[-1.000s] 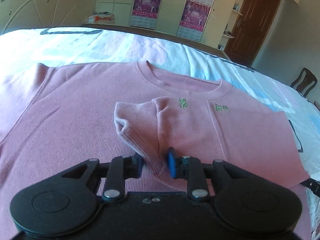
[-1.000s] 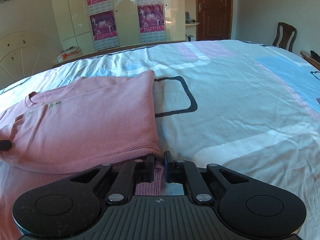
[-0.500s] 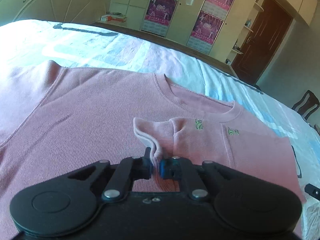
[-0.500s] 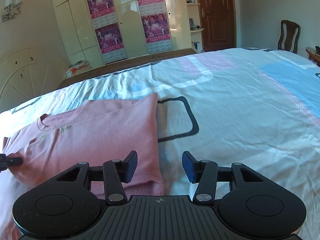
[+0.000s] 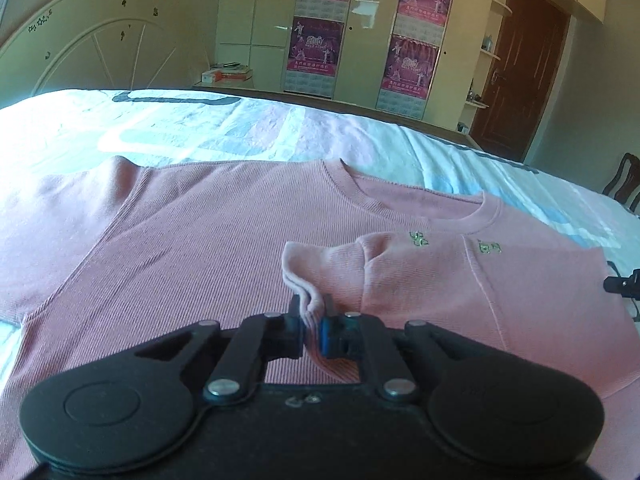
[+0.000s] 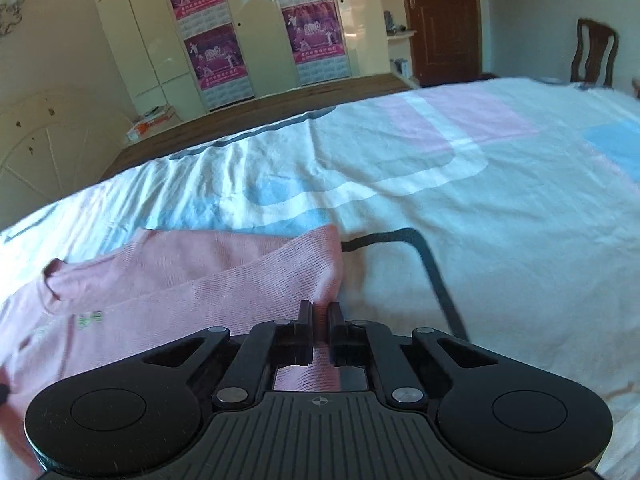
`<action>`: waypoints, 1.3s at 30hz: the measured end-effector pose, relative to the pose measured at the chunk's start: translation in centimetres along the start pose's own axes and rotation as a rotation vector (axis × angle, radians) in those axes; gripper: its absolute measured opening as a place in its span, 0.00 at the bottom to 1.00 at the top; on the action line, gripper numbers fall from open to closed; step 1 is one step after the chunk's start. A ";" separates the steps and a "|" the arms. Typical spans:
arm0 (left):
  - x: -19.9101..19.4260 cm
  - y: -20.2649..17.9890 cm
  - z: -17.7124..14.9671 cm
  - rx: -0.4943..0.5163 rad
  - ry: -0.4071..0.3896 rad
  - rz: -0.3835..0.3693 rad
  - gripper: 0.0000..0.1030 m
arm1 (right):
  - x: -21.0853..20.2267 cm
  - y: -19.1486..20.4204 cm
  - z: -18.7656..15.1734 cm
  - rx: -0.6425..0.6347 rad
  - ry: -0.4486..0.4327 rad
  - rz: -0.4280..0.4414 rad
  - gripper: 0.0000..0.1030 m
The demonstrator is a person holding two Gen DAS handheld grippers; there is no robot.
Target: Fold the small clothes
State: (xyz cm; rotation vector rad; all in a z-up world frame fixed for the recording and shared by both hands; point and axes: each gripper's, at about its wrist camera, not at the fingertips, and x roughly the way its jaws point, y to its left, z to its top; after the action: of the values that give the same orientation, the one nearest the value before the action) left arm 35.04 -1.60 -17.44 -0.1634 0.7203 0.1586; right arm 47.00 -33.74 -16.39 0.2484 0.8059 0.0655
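Observation:
A pink ribbed sweater (image 5: 208, 248) lies flat on the bed, its right side folded over the chest. My left gripper (image 5: 311, 312) is shut on the folded sleeve cuff (image 5: 304, 272) near the sweater's middle. In the right wrist view the sweater (image 6: 192, 292) lies at the left, and my right gripper (image 6: 320, 312) is shut on its folded right edge near the corner (image 6: 328, 256). The right gripper's tip also shows in the left wrist view (image 5: 624, 284) at the far right.
The bed sheet (image 6: 480, 200) is white with pink, blue and dark line patterns. A wardrobe with posters (image 5: 320, 48) and a brown door (image 5: 516, 72) stand behind. A wooden chair (image 6: 594, 56) stands at the far right.
My right gripper opened, moved forward along the folded edge, and closed on it near the shoulder corner. My left gripper closed on the cuff and holds it.

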 end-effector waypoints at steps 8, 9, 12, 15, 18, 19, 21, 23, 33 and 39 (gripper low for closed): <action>-1.5 0.0 0.6 0.022 0.006 0.060 0.74 | -1.8 0.0 0.1 0.031 -0.032 0.016 0.08; -1.7 0.2 0.6 0.017 0.018 0.054 0.74 | -2.3 0.4 0.0 0.018 -0.043 0.025 0.08; -2.1 1.1 0.4 0.012 0.062 0.067 0.74 | -3.4 2.3 -1.4 -0.067 -0.046 0.036 0.12; -2.1 2.7 0.0 -0.024 0.125 0.074 0.77 | -2.6 3.7 -3.5 -0.156 0.002 0.012 0.43; -3.2 4.6 0.0 -0.091 0.143 0.059 0.70 | -3.3 4.6 -3.8 -0.174 -0.006 0.004 0.43; -3.7 5.3 0.1 -0.111 0.137 0.061 0.70 | -3.7 4.9 -3.7 -0.163 -0.010 0.034 0.43; -4.7 7.1 0.2 -0.155 0.126 0.080 0.70 | -4.5 6.0 -3.8 -0.159 -0.013 0.081 0.43; -5.4 9.3 0.3 -0.204 0.133 0.098 0.70 | -5.0 7.8 -4.1 -0.172 -0.013 0.128 0.44; -9.4 19.5 -0.2 -0.330 0.098 0.226 0.70 | -3.8 17.9 -7.4 -0.303 0.047 0.226 0.44; -10.4 26.1 -0.2 -0.426 0.082 0.292 0.70 | -2.0 21.9 -9.1 -0.345 0.048 0.163 0.83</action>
State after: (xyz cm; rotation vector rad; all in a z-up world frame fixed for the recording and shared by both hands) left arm 21.99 22.94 -13.09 -0.4738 0.7832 0.5881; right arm 39.90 -11.09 -15.68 -0.0141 0.8070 0.3618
